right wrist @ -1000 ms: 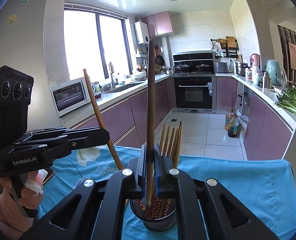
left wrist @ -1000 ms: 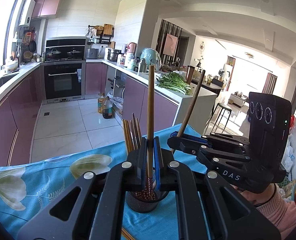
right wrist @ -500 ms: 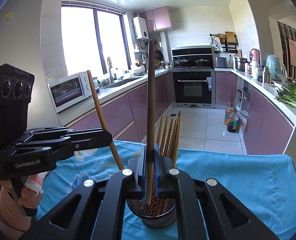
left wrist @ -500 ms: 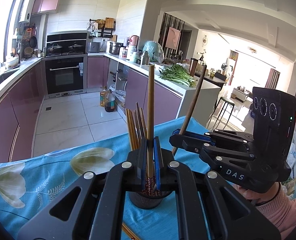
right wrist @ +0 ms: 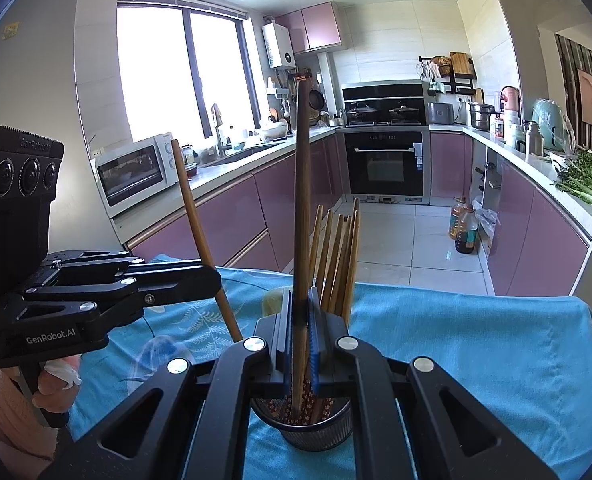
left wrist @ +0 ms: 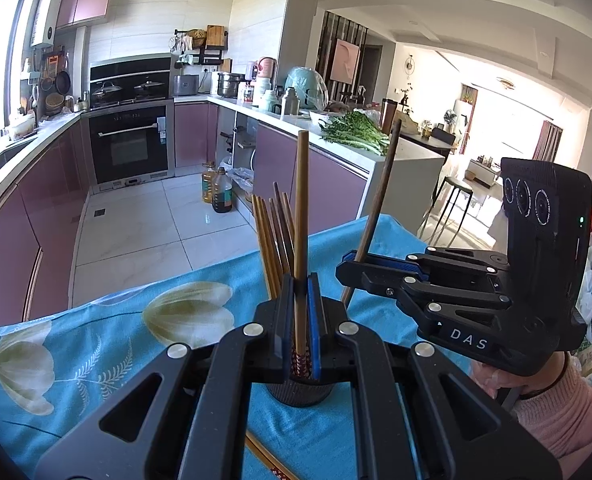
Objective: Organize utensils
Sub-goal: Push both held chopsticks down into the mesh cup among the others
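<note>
The left gripper [left wrist: 300,312] clamps a light chopstick [left wrist: 300,216] upright, and the right gripper [right wrist: 300,320] grips a darker chopstick [right wrist: 302,200] (both tips point up). Both hover over the dark mesh holder [right wrist: 316,432], where more chopsticks [right wrist: 338,256] stand, on the blue floral cloth [right wrist: 476,352] near the table's far edge.

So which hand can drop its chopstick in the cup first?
Probably the right gripper: its dark chopstick dips inside the cup. The left gripper holds its light chopstick tilted, tip hidden.
</note>
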{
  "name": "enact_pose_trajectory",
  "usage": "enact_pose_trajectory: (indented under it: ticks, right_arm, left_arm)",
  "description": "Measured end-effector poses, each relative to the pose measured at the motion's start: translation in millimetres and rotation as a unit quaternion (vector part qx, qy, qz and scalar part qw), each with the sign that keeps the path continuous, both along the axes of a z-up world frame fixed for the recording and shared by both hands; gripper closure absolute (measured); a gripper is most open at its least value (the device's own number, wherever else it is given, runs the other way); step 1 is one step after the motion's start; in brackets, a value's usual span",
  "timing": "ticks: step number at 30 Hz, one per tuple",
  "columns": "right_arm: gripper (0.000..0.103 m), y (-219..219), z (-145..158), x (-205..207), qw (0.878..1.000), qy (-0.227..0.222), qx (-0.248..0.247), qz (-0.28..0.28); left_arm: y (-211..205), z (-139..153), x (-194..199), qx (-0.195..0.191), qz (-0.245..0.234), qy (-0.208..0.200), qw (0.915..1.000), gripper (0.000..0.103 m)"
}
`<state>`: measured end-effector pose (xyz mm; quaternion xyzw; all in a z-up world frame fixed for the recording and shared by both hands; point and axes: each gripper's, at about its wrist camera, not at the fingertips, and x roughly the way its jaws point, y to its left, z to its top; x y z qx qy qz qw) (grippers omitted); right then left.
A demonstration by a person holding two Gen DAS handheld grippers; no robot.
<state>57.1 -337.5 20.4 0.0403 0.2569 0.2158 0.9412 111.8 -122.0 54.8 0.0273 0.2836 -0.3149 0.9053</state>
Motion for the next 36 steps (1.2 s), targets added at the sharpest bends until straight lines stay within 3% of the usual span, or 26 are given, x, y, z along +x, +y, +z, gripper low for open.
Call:
enact_pose_trajectory:
  ticks: [15,36]
  right_arm:
    - [0.097,0,-18,16,1.0,0.031,-0.005,0.003]
    - [0.097,1,-33,32,0.999,0.053,0.0,-0.009]
  left_arm:
    - [-9,-13,9,0.026,-0.006,0.024,0.9993,0.096]
    - [-17,-41,43,0.026,0.01,0.056,0.998,0.095]
